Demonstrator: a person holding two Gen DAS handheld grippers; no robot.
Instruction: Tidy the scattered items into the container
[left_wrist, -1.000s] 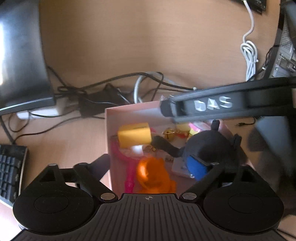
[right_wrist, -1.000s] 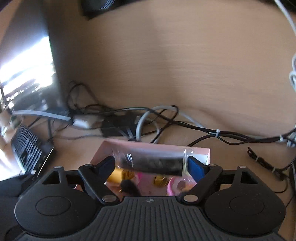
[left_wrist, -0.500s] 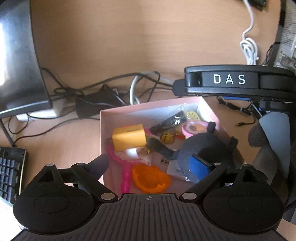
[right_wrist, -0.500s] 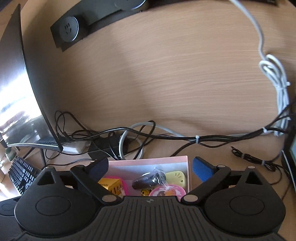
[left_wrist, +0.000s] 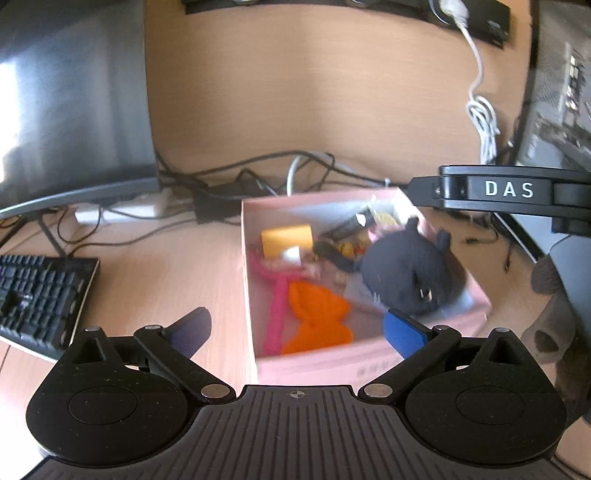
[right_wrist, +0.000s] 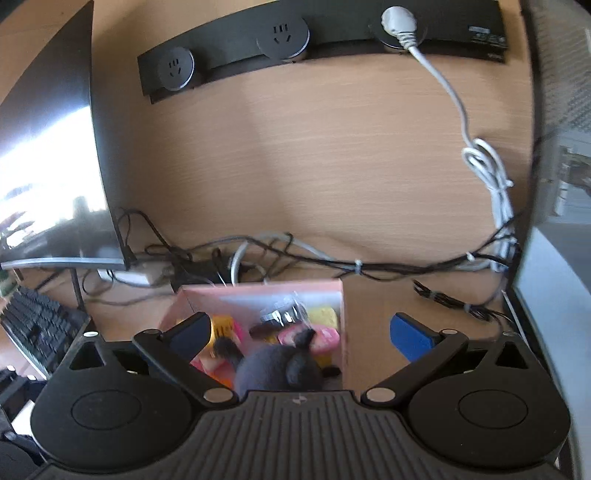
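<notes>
Looks like this one is pretty much wrapped up. The pink box (left_wrist: 369, 360) sits on the desk (left_wrist: 166, 273) just in front of the cable tangle (left_wrist: 258, 177), and everything loose that I can make out is already inside it: a black plush toy (left_wrist: 402, 269) against the box's right wall, an orange floppy thing (left_wrist: 314, 321) near the front wall, a pink stringy piece (left_wrist: 275, 306) along the left wall, a yellow block (left_wrist: 286, 240) toward the back, and a dark wrapped item (right_wrist: 280, 315) in the back corner with some small yellow and pink bits I can't identify through the blur.

The left gripper (left_wrist: 295, 332) hangs above the front edge of the box, jaws spread wide and holding nothing. Same for the right gripper (right_wrist: 299, 332), over the box's right side, jaws released and empty.

What's left? Honestly not much that I can see. The desk to the left of the box is bare up to the keyboard (left_wrist: 37, 291), and the strip to the right of the box only has cables. Anything further out is off camera, so I'd guess done or nearly done.

Readable text: "DAS" in white letters on the black bar (left_wrist: 509, 190) to the right of the box, above its rim. There's faint print on the box's front wall, too blurry to read.
</notes>
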